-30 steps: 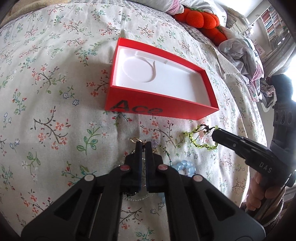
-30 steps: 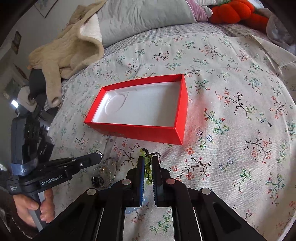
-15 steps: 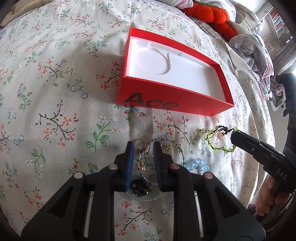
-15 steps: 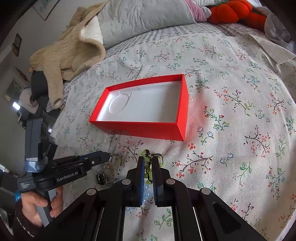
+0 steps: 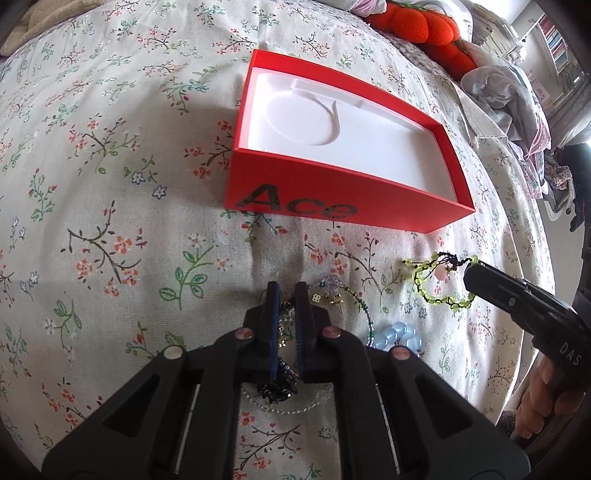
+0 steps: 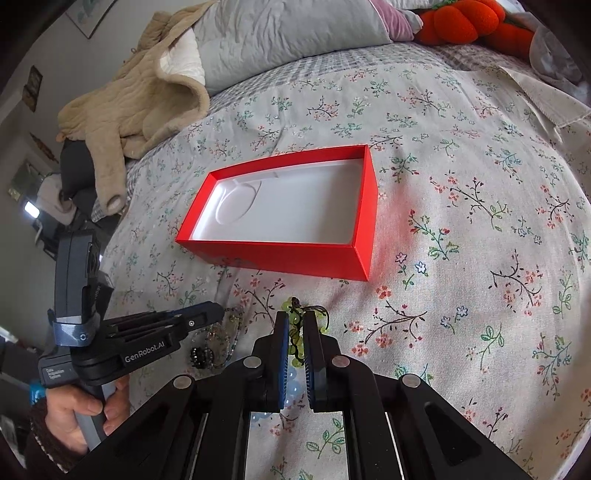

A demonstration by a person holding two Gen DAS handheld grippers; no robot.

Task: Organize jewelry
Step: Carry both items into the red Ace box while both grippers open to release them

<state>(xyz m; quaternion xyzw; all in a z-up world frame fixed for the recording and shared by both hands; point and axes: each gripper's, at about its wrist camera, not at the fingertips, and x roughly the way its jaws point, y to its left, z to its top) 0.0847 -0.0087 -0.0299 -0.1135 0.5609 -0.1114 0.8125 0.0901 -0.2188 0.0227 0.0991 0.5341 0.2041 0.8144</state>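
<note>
An open red box (image 5: 332, 206) with a white liner lies on the flowered bed cover; it also shows in the right wrist view (image 6: 280, 254). My left gripper (image 5: 287, 291) is slightly open, its fingers straddling a chain with a dark charm (image 5: 279, 387) on the cover. A beaded green-and-clear necklace (image 5: 354, 302) and pale blue beads (image 5: 397, 334) lie beside it. My right gripper (image 6: 300, 317) is nearly shut around a yellow-green bead bracelet (image 5: 436, 288), also seen between its fingers (image 6: 295, 332).
An orange plush toy (image 5: 417, 26) and crumpled clothes (image 5: 509, 96) lie past the box. A beige jacket (image 6: 140, 99) and grey pillow (image 6: 288, 33) lie at the bed's far side. The bed edge drops off at the left in the right wrist view.
My left gripper opened from shut, then narrowed and lowered over the chain jewellery. My right gripper stayed at the green bracelet, barely moving.
</note>
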